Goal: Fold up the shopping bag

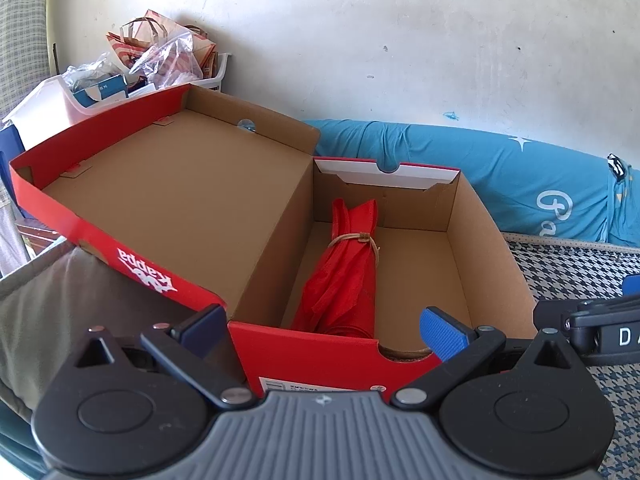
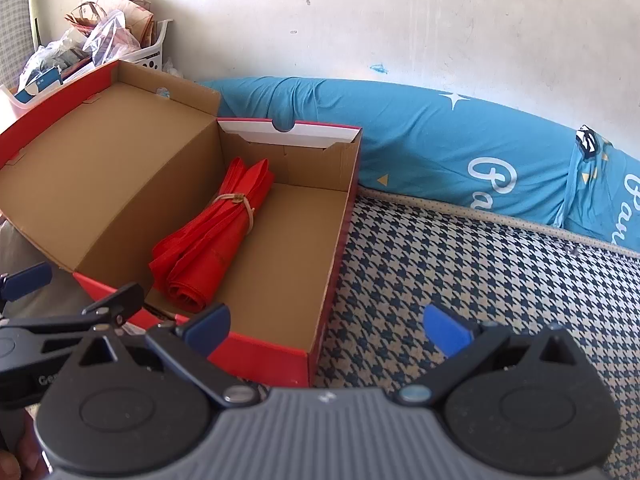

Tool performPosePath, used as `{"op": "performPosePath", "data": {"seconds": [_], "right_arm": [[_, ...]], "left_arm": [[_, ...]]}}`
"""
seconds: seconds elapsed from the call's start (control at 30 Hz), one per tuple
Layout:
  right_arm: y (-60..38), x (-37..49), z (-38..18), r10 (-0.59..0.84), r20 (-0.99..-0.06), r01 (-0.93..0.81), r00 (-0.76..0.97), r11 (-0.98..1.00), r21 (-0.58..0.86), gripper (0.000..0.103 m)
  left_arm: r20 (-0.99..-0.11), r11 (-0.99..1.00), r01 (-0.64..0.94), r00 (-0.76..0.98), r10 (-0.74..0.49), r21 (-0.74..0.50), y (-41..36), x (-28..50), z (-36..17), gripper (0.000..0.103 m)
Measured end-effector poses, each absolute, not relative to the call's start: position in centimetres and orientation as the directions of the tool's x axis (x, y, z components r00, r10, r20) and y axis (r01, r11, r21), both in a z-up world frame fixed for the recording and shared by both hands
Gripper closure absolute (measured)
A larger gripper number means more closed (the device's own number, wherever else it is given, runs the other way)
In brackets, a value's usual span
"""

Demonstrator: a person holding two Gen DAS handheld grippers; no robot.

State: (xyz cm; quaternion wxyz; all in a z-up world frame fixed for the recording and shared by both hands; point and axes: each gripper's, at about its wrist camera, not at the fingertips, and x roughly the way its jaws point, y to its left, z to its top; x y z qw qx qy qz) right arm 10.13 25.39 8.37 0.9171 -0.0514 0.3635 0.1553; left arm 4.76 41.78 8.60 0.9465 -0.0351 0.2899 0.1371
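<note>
The thin red plastic shopping bag (image 2: 208,236), rolled and rubber-banded, is lying in the open red cardboard shoebox (image 2: 280,280); soft, light and slippery, it is offering grip at the band; both tools, left (image 1: 322,330) and right (image 2: 326,330), are gaping empty

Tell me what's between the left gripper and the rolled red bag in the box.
Only the shoebox's red front wall lies between the left gripper and the red bag, as the left wrist view shows.

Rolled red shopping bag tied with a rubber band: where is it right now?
The rolled red shopping bag lies inside the open red cardboard shoebox, along its left wall beside the raised lid, in both wrist views; neither gripper touches it.
</note>
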Motion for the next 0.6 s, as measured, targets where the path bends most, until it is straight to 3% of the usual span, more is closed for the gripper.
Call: {"op": "performPosePath", "data": {"seconds": [0.37, 0.6], "right_arm": [[25.30, 10.10, 8.55, 0.247, -0.680, -0.325, 0.690, 0.946, 0.014, 0.000], [25.22, 10.10, 8.57, 0.247, -0.680, -0.326, 0.691, 0.945, 0.012, 0.000]], "left_arm": [[-0.548, 0.945, -0.316, 0.807, 0.219, -0.088, 42.51, 4.52, 8.37, 0.000], [-0.559, 0.939, -0.343, 0.784, 0.270, -0.027, 42.08, 4.76, 8.09, 0.000]]}}
